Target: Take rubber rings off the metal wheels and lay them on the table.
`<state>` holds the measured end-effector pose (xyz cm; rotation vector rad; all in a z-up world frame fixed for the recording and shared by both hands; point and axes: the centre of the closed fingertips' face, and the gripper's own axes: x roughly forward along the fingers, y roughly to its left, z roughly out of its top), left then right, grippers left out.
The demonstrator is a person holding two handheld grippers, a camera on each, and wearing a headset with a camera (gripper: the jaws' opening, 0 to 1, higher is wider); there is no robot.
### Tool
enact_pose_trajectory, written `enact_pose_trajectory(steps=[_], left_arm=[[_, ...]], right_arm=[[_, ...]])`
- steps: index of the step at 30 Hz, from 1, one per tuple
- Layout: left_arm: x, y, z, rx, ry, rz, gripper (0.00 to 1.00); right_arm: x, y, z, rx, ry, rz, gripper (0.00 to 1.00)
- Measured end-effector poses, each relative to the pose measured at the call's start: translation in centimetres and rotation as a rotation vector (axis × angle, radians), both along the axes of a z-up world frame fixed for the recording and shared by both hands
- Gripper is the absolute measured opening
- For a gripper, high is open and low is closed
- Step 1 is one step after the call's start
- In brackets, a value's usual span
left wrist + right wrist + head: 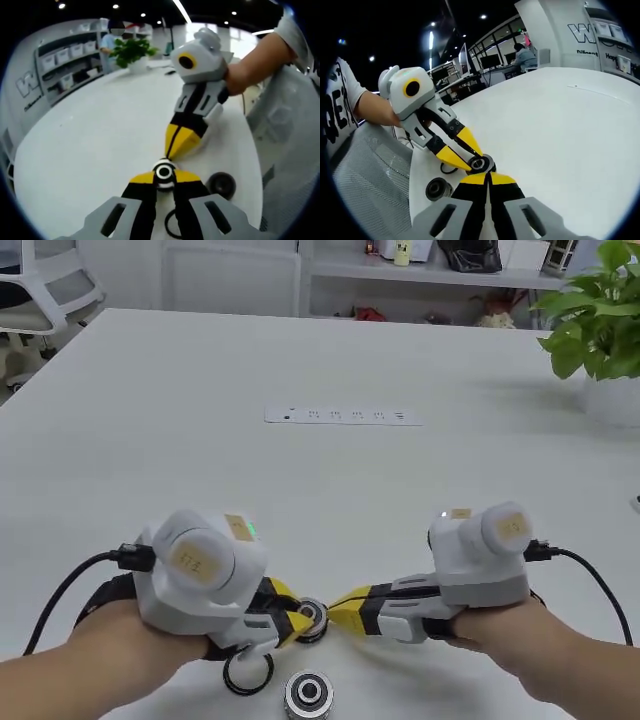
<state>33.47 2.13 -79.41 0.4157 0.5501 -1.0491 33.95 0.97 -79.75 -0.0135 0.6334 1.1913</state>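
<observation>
A small metal wheel [311, 617] with a black rubber ring on its rim is held just above the table's near edge. My left gripper [298, 621] is shut on it; in the left gripper view the wheel [164, 172] sits between the yellow tips [164, 177]. My right gripper [336, 611] comes in from the right, jaws shut, its tips touching the wheel's rim [481, 163]. I cannot tell whether they pinch the ring. A loose black rubber ring [248, 673] lies on the table under my left hand. A second wheel [308, 693] lies beside it.
The white table [320, 490] stretches away in front. A white power strip [343, 416] lies flat at its middle. A potted plant [598, 315] stands at the far right. A chair [40, 290] is at the far left.
</observation>
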Motion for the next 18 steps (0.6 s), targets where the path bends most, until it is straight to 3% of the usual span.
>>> enact_pose_trajectory(steps=[18], left_arm=[[-0.52,-0.19,-0.01,0.012,0.004,-0.013,0.12]], right_arm=[[-0.49,-0.12,0.17,-0.004,0.012,0.017,0.0]])
